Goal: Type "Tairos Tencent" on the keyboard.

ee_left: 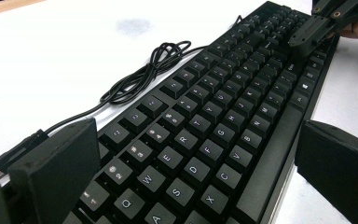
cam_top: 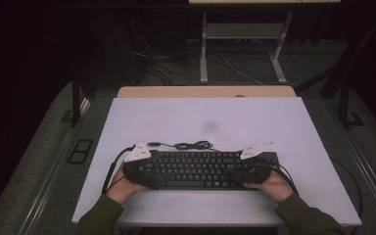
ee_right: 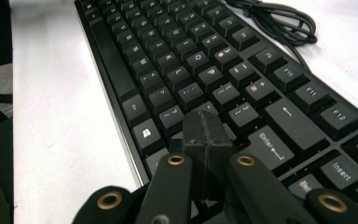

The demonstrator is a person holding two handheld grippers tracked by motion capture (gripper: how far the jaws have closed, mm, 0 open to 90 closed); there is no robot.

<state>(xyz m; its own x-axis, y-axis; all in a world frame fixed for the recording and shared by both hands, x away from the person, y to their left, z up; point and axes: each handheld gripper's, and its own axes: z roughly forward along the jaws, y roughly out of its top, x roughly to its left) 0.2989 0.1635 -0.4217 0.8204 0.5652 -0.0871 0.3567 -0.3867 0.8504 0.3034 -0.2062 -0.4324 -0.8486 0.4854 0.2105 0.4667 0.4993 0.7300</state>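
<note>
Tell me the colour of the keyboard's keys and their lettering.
The keyboard has black keys with pale white lettering, clearest in the left gripper view.

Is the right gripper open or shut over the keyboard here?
Shut. In its own view the right gripper has its two black fingers pressed together with nothing between them, the tips over the keyboard near Enter.
</note>
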